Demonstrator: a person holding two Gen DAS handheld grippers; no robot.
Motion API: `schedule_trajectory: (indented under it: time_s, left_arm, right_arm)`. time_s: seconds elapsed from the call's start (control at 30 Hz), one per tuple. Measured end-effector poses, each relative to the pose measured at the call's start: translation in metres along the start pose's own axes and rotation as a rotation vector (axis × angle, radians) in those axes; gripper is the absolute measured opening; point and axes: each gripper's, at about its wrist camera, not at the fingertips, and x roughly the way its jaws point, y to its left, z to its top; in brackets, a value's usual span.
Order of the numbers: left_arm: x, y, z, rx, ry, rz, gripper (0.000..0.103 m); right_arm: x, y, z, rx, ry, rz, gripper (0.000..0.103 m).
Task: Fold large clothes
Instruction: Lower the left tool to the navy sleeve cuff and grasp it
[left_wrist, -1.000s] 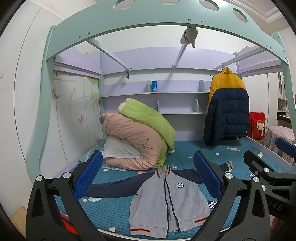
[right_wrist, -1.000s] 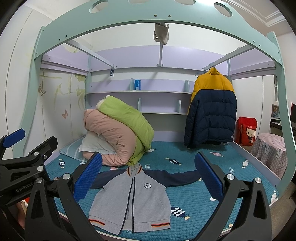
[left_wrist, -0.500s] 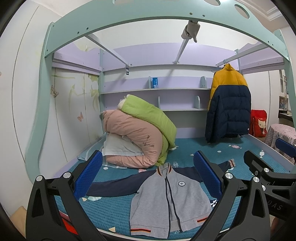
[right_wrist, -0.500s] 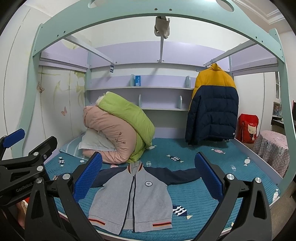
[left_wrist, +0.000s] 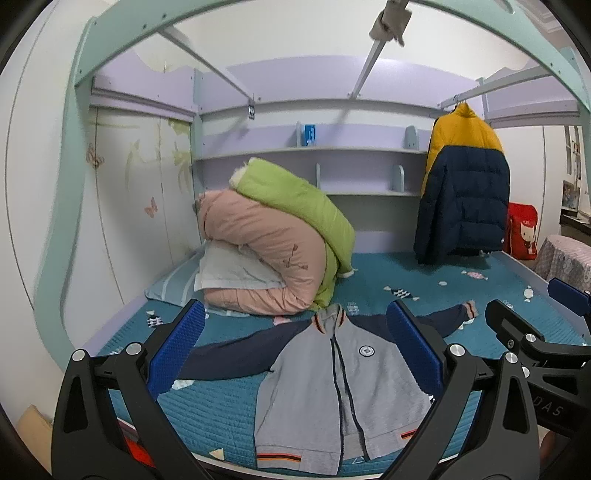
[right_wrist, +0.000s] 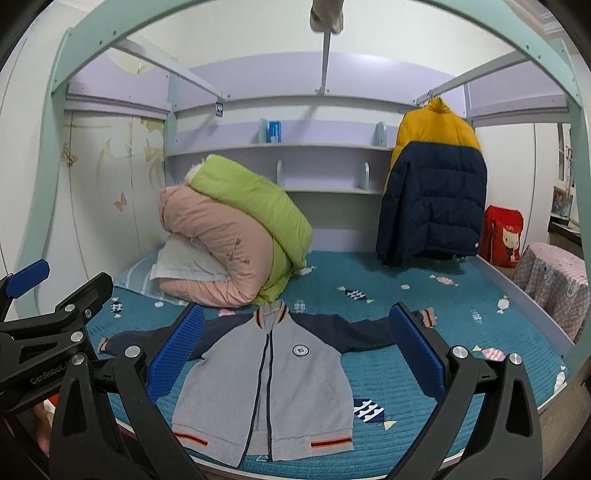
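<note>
A grey zip-up jacket (left_wrist: 332, 391) with navy sleeves lies flat, front up, on the teal bed (left_wrist: 229, 410), sleeves spread to both sides. It also shows in the right wrist view (right_wrist: 273, 384). My left gripper (left_wrist: 295, 354) is open and empty, held above the bed's front edge before the jacket. My right gripper (right_wrist: 291, 354) is open and empty too, at a like distance. The right gripper's side shows at the right of the left wrist view (left_wrist: 532, 343), and the left gripper at the left of the right wrist view (right_wrist: 48, 325).
A pile of pink and green duvets (left_wrist: 273, 243) and a pillow sits at the back left of the bed. A yellow and navy puffer coat (left_wrist: 461, 188) hangs at the back right. A mint bed frame arch (right_wrist: 110, 44) spans overhead. A covered stool (right_wrist: 554, 280) stands right.
Both grippers have moved forward and tilted slightly down toward the bed, so the jacket sits higher and larger in both views. Jaws stay open.
</note>
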Motion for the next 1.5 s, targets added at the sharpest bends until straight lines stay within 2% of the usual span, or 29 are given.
schedule_trajectory:
  time_s: [0.5,0.73,0.93,1.03,1.23,1.3,1.43,1.5]
  left_arm:
    - [0.123,0.023,-0.030,-0.015,0.176,0.018,0.098]
    - [0.205,0.067,-0.071,-0.078,0.322,0.034,0.098]
    - [0.283,0.136,-0.128,-0.221,0.490,0.049,0.098]
    - [0.312,0.171,-0.156,-0.284,0.542,0.076,0.098]
    - [0.369,0.280,-0.222,-0.464,0.612,0.242,0.098]
    - [0.384,0.324,-0.245,-0.528,0.649,0.324,0.098]
    - [0.399,0.382,-0.273,-0.600,0.652,0.403,0.098]
    - [0.401,0.399,-0.280,-0.643,0.640,0.415,0.098]
  right_arm:
    - [0.120,0.023,-0.023,-0.003,0.178,0.022,0.096]
    - [0.207,0.062,-0.057,-0.030,0.314,0.069,0.096]
    - [0.294,0.122,-0.098,-0.101,0.425,0.113,0.096]
    - [0.334,0.156,-0.117,-0.167,0.443,0.124,0.096]
    - [0.395,0.198,-0.152,-0.251,0.496,0.158,0.096]
    - [0.407,0.202,-0.159,-0.264,0.502,0.158,0.096]
    - [0.432,0.212,-0.175,-0.280,0.529,0.151,0.096]
    - [0.445,0.214,-0.181,-0.272,0.548,0.152,0.096]
